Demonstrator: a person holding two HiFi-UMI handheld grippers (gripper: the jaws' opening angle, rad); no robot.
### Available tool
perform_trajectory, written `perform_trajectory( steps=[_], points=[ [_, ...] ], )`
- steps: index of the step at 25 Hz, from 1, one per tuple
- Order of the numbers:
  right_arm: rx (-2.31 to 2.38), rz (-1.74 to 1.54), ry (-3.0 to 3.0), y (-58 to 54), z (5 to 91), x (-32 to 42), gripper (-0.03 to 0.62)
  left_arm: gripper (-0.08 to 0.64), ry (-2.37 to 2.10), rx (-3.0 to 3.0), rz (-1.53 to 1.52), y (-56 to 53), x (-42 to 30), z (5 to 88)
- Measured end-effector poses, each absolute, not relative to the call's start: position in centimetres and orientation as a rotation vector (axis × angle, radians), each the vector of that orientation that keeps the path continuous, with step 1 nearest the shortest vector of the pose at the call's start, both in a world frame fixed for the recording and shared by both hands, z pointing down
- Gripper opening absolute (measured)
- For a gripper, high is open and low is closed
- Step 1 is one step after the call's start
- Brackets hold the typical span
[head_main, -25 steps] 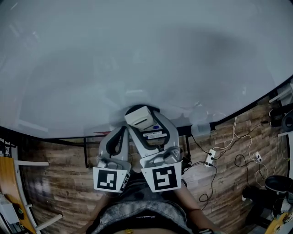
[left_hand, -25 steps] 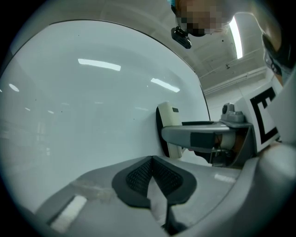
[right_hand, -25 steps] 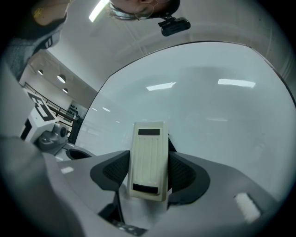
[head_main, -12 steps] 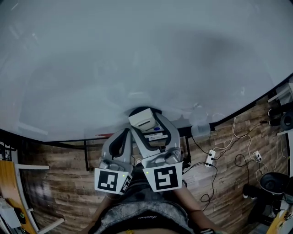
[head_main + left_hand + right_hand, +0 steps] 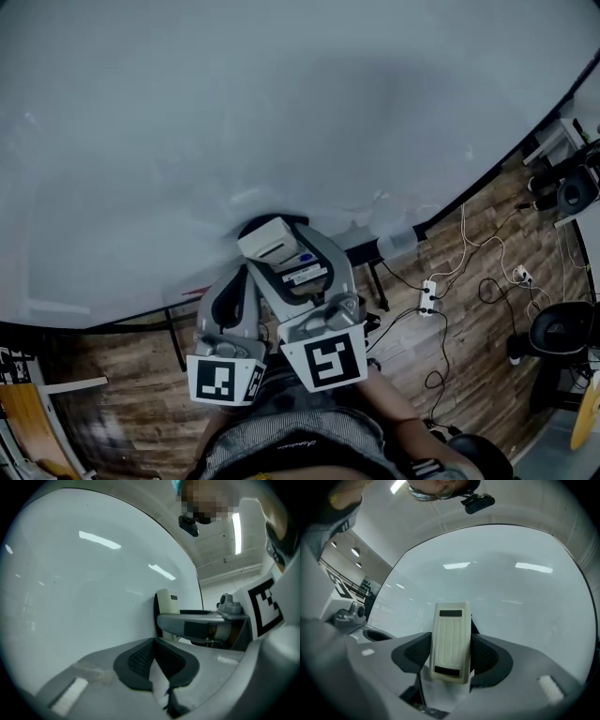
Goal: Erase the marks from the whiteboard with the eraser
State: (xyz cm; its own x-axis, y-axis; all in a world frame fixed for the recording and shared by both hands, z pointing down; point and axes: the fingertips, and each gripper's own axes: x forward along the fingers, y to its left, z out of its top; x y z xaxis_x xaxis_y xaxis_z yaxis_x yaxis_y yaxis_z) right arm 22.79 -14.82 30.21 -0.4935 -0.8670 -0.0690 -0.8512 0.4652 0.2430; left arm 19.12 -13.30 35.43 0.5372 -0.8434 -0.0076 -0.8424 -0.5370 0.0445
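The whiteboard (image 5: pixel 281 112) fills the upper head view, and I see no dark marks on it, only faint smears near its lower edge. A cream eraser (image 5: pixel 267 241) is pressed flat to the board there, with my right gripper (image 5: pixel 274 249) shut on it. In the right gripper view the eraser (image 5: pixel 450 641) sits upright between the two dark pads (image 5: pixel 487 658). My left gripper (image 5: pixel 244 279) hangs just left of the right one. Its pads meet with nothing between them in the left gripper view (image 5: pixel 154 660), where the eraser (image 5: pixel 167 607) shows against the whiteboard (image 5: pixel 84 583).
Below the board runs a wood-pattern floor (image 5: pixel 112 403) with the board's black stand legs (image 5: pixel 173 339). A white power strip (image 5: pixel 429 298) and loose cables (image 5: pixel 487 272) lie at the right. A dark chair base (image 5: pixel 562 328) stands at the far right.
The head view has swung, so the board's lower edge now tilts up to the right. The right gripper and eraser sit slightly further left along that edge; both grippers keep their states.
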Motion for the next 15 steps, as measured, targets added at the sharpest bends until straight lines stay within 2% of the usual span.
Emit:
perform_trajectory(
  steps=[8,15],
  points=[
    [1.535,-0.39,-2.632,-14.7,30.3,24.2,0.262,0.003,-1.473,2.771,0.05,-13.5,21.2,36.3],
    [1.479,-0.372,-2.649,-15.3,30.2,28.3,0.262,0.003,-1.516,2.722,0.043,-14.4,24.9,35.9]
  ],
)
